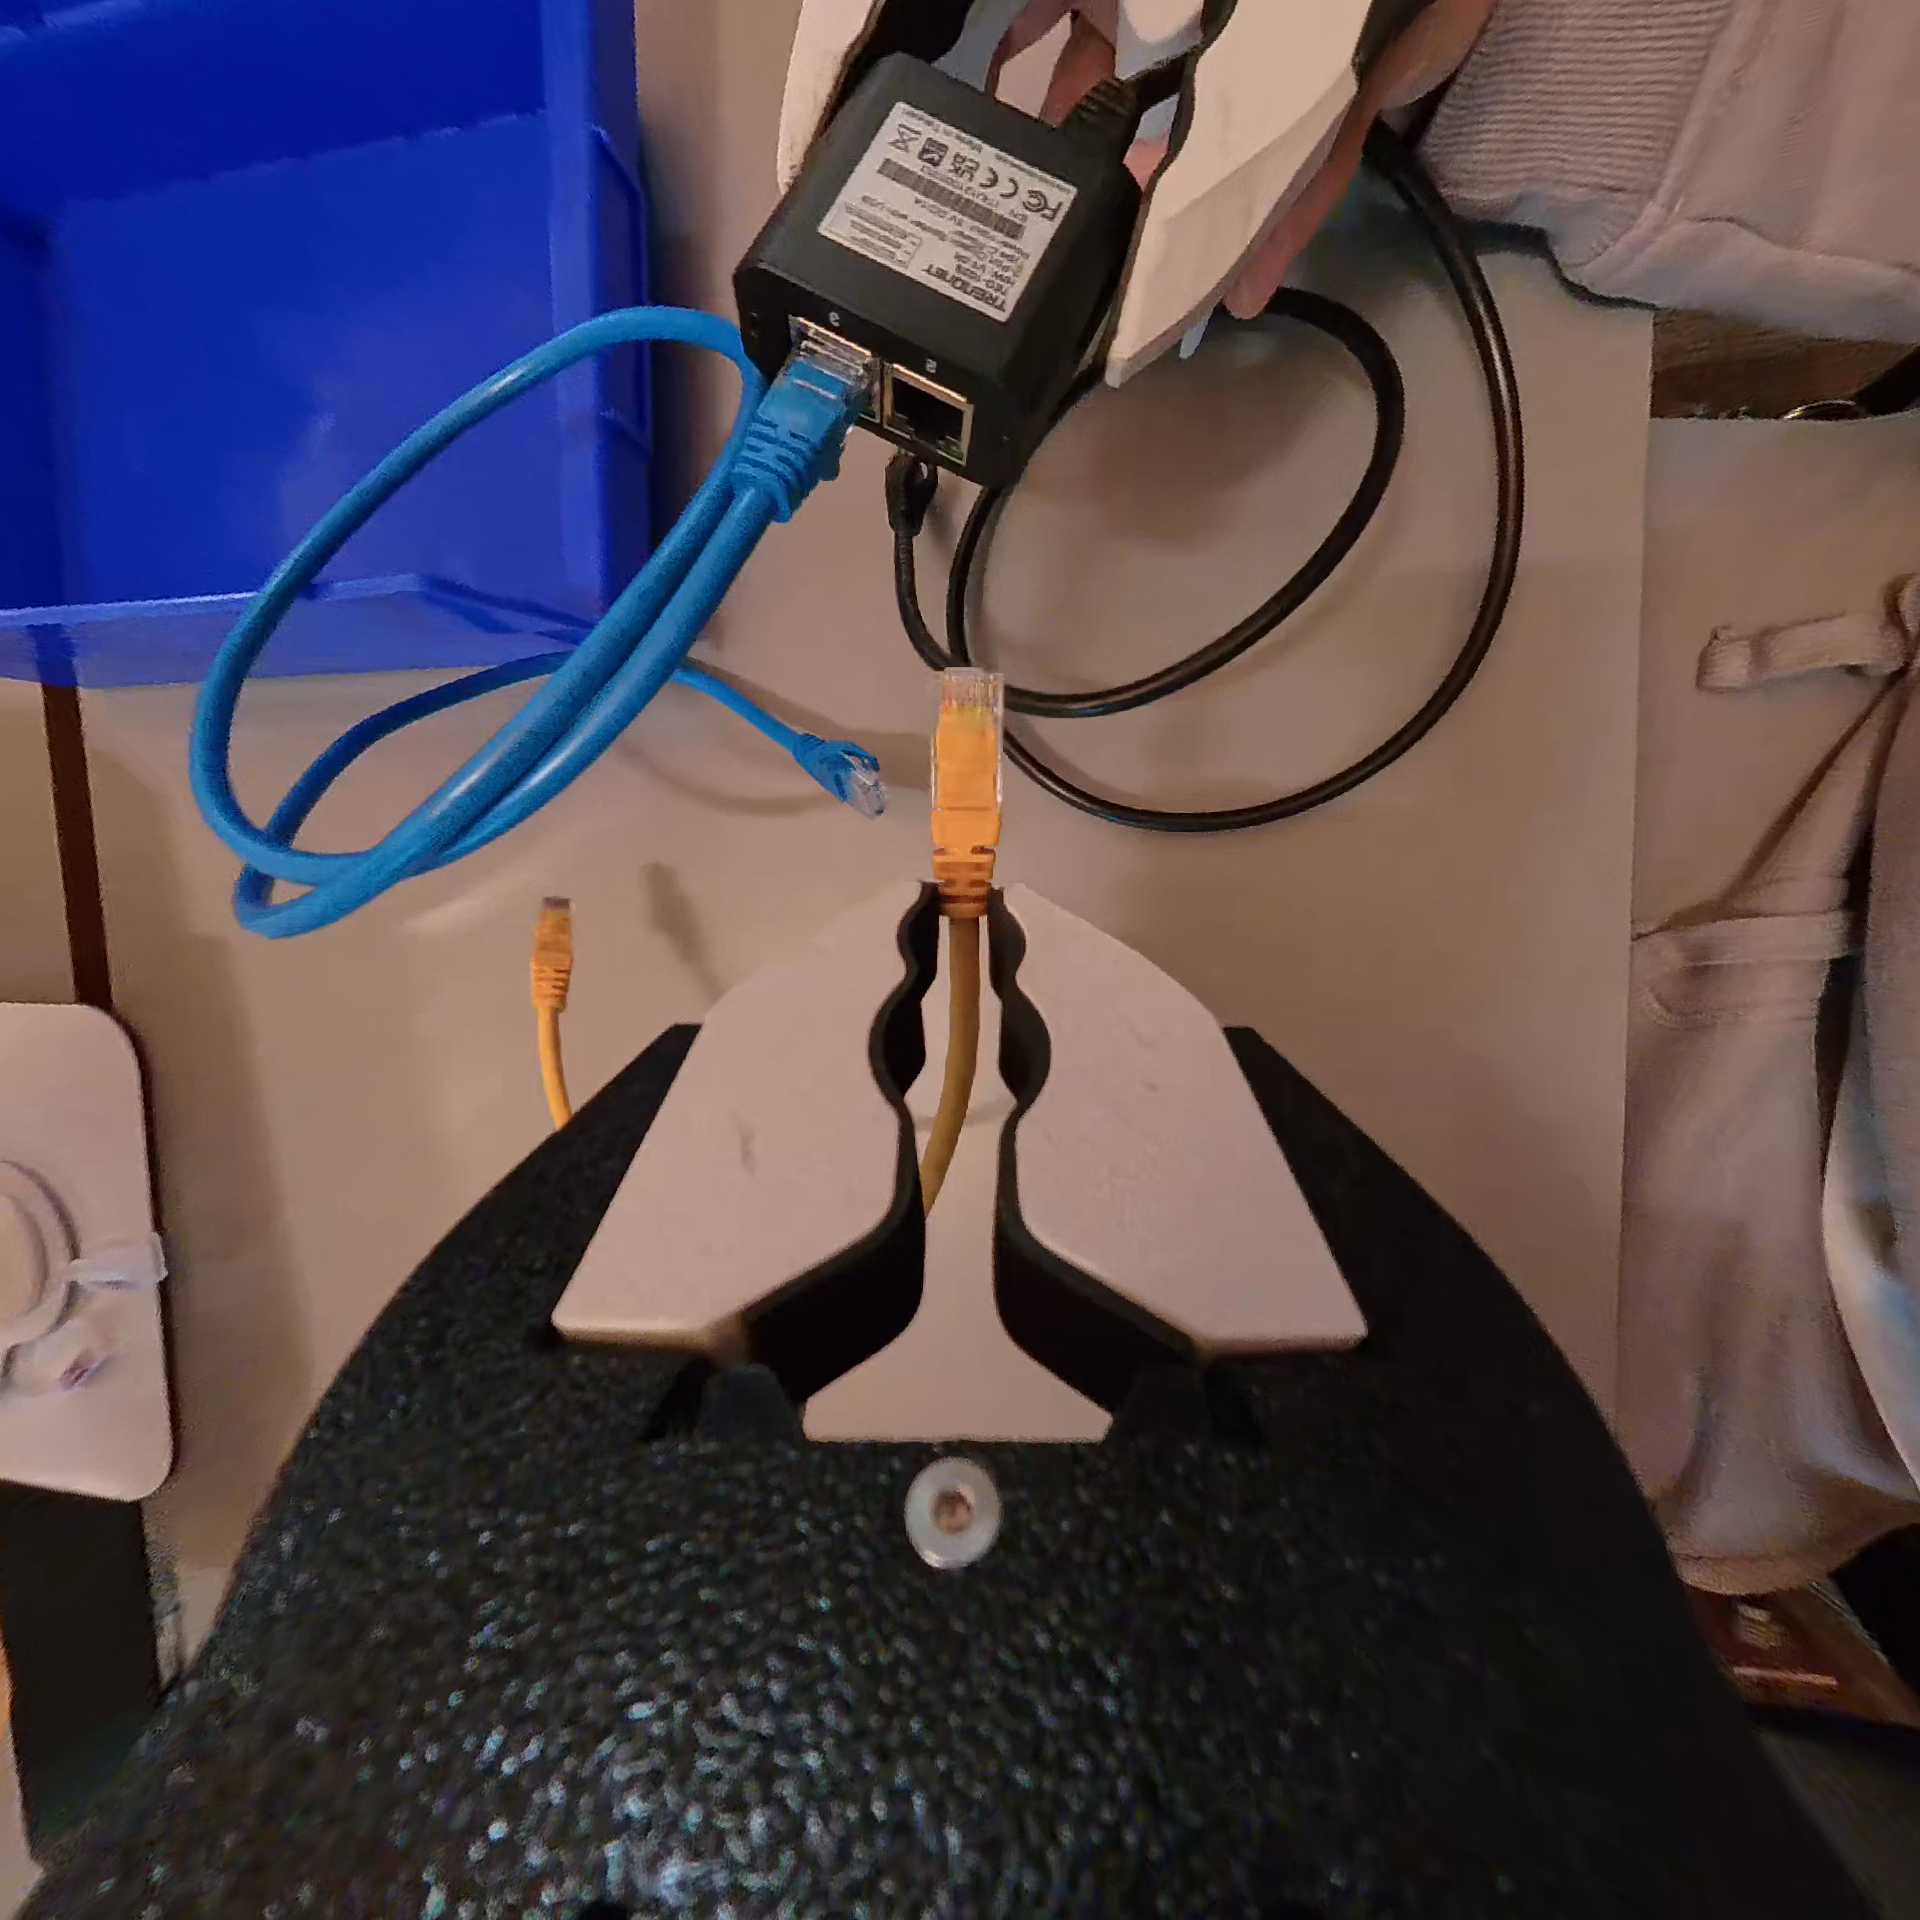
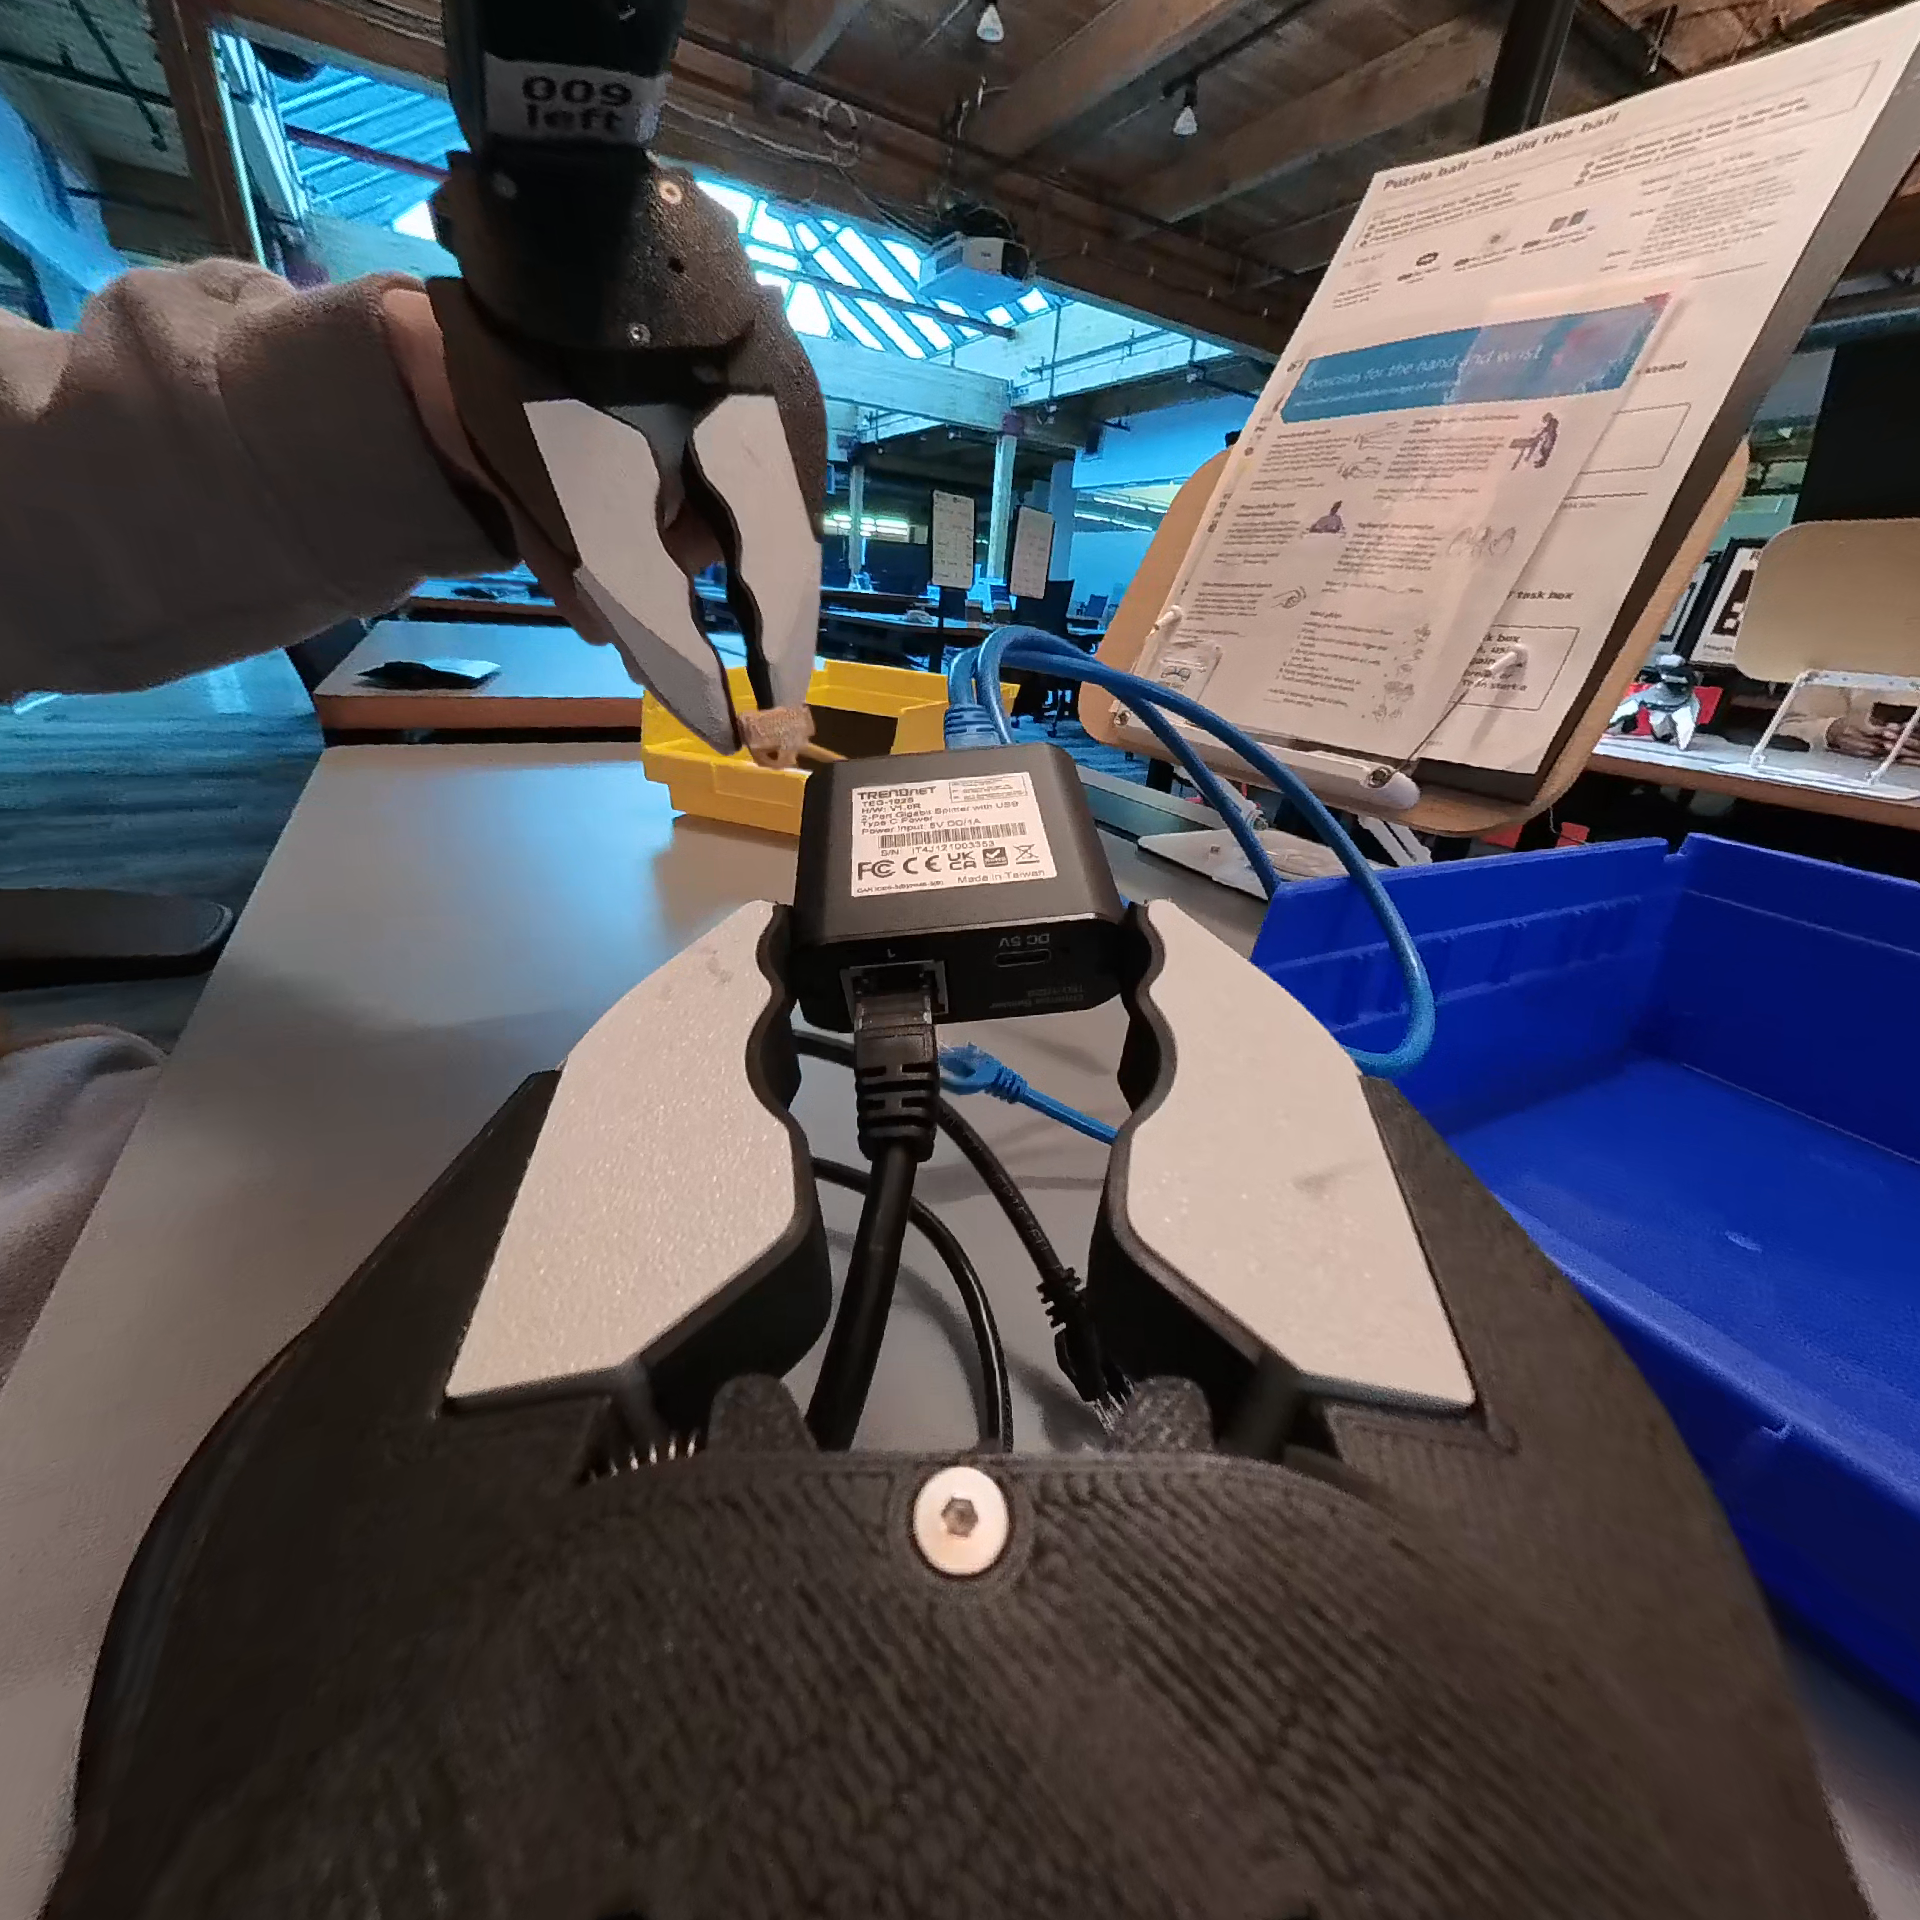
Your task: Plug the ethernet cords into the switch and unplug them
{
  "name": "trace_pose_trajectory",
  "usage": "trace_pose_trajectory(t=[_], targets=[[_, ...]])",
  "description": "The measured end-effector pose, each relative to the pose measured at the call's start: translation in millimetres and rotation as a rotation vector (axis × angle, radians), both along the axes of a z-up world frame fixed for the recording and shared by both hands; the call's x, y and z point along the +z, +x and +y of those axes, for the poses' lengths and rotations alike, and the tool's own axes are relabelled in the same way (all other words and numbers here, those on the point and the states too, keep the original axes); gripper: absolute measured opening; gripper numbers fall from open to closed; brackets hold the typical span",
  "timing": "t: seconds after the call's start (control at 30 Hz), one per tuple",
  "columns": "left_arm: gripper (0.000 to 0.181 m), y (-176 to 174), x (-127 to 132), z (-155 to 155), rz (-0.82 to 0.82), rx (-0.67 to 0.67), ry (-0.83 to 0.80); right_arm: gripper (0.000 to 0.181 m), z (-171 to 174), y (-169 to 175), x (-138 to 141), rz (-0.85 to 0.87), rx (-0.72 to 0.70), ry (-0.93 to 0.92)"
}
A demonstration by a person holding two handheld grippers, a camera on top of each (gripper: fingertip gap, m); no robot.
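Note:
My right gripper (image 2: 956, 925) is shut on the black switch (image 2: 951, 852) and holds it above the table; the switch also shows in the left wrist view (image 1: 925, 249). A blue ethernet cord (image 1: 800, 405) is plugged into one front port; the port beside it (image 1: 928, 412) is empty. A black cord (image 2: 894, 1049) is plugged into the switch's back. My left gripper (image 1: 961, 899) is shut on a yellow ethernet cord (image 1: 964, 769), its plug pointing up toward the switch, a short way below the empty port. The cord's other yellow plug (image 1: 551, 961) hangs at the left.
A blue bin (image 2: 1662, 1143) stands to the right of the switch; it also shows in the left wrist view (image 1: 312, 312). A yellow bin (image 2: 727, 758) sits farther back. A document stand (image 2: 1455, 499) with papers is behind. The blue cord's free plug (image 1: 847, 774) lies on the table (image 1: 1247, 1039).

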State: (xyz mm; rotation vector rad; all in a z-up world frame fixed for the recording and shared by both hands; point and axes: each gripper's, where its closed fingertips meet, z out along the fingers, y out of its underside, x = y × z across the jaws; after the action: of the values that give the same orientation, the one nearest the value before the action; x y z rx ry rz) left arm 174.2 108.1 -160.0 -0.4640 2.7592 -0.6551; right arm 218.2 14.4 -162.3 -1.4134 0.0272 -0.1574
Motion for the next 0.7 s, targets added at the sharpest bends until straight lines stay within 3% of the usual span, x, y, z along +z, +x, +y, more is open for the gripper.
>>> trace_pose_trajectory(t=[0.03, 0.3, 0.7], targets=[[0.008, -0.8, -2.0, -1.6, 0.011, -0.003, -0.005, 0.060, 0.1, -0.3, -0.1, -0.001, 0.001, -0.001], [0.008, -0.9, -4.9, -6.2, 0.023, 0.012, -0.031, 0.060, -3.4, 1.8, 2.8, 0.019, 0.006, 0.027], [0.008, 22.4, 13.0, -11.0, -0.042, 0.015, 0.005, 0.060, -1.9, -3.7, 2.2, 0.004, 0.043, 0.018]])
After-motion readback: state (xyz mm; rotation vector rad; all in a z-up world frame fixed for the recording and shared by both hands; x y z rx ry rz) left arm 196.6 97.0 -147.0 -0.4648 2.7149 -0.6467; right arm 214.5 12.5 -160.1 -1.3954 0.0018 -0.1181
